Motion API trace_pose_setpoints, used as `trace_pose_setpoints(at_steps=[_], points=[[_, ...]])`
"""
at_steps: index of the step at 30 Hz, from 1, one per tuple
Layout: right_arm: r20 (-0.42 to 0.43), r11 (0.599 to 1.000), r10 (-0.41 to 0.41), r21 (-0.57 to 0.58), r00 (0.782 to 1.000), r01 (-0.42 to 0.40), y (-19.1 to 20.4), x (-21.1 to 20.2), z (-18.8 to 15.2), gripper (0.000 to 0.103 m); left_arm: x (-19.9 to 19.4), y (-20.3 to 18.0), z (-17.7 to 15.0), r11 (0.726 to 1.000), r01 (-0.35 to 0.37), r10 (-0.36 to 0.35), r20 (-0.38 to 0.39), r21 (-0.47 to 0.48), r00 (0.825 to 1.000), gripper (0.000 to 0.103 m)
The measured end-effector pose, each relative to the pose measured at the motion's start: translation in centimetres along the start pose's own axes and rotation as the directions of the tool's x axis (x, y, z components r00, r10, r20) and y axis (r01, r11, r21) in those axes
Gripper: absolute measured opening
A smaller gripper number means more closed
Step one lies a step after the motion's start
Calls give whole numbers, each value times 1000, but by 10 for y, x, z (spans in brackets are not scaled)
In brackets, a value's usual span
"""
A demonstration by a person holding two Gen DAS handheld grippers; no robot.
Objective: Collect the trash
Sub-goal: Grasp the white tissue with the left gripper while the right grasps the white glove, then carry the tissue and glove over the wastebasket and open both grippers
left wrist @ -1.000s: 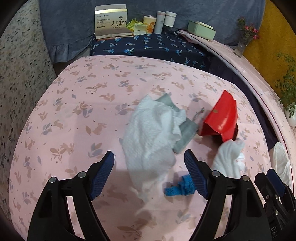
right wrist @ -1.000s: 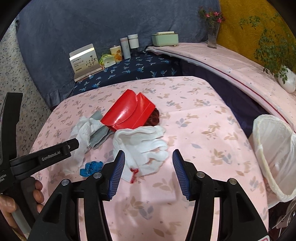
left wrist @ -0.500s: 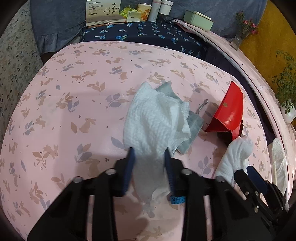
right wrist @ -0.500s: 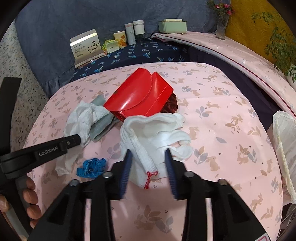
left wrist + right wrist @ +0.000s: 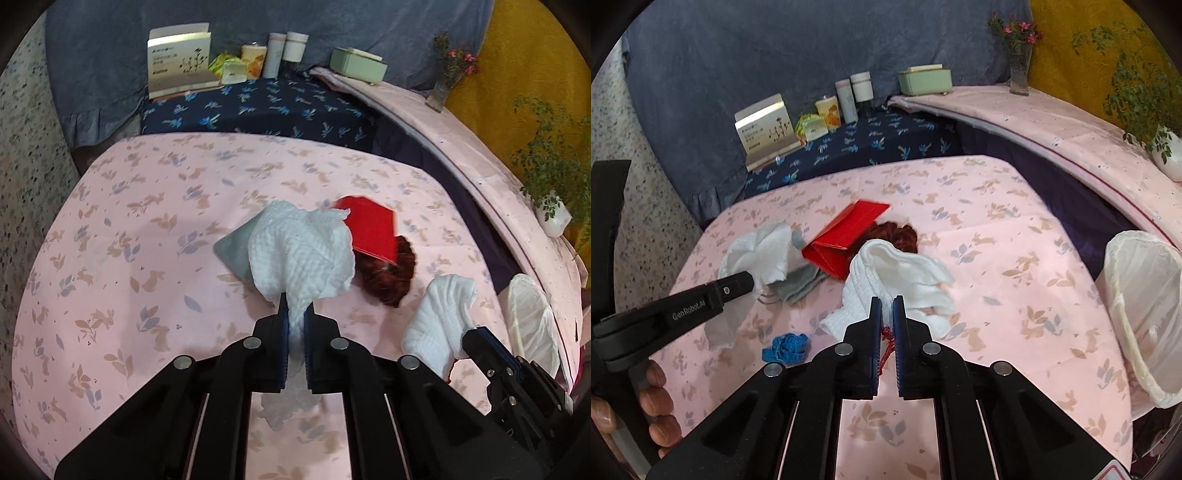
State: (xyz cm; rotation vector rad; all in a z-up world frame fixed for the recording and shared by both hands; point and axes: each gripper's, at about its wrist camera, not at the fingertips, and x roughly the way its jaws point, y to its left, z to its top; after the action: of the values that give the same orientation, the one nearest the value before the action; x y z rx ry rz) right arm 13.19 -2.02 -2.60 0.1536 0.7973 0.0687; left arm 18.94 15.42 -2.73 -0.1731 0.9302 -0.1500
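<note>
Left tool [image 5: 295,317]: having just been closing, now clamping the white paper towel [image 5: 299,254], lifting it near the desk's [image 5: 110,295] middle.
Right tool [image 5: 885,310]: jaws just closed, gripping the white glove [image 5: 897,273] toward the desk's right side.
Blue scrap [image 5: 786,347]: lying near the front edge.
Red pouch [image 5: 846,232]: sitting farther back, mid-desk.
Lined bin [image 5: 1141,306]: standing off the right edge.

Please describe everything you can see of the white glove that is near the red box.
The white glove is knitted cotton by its look, ribbed, with a red-stitched cuff edge and a red thread hanging below it. The right gripper is shut on its cuff, where its jaws have just been closing. The glove looks partly raised; its limp fingers droop to the right onto the pink cloth. Behind it lie the red box and a dark red bundle; whether it touches them I cannot tell.
</note>
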Motion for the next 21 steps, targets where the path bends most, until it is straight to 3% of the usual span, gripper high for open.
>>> trace_pose_setpoints(at_steps=[9, 21], points=[[101, 997, -52, 56, 994, 47, -46, -48, 14, 6, -17, -78, -3, 992, 63, -66, 16, 113, 998, 5], [159, 972, -175, 183, 972, 145, -143, -96, 11, 6, -18, -196, -22, 950, 161, -163, -16, 269, 987, 5]])
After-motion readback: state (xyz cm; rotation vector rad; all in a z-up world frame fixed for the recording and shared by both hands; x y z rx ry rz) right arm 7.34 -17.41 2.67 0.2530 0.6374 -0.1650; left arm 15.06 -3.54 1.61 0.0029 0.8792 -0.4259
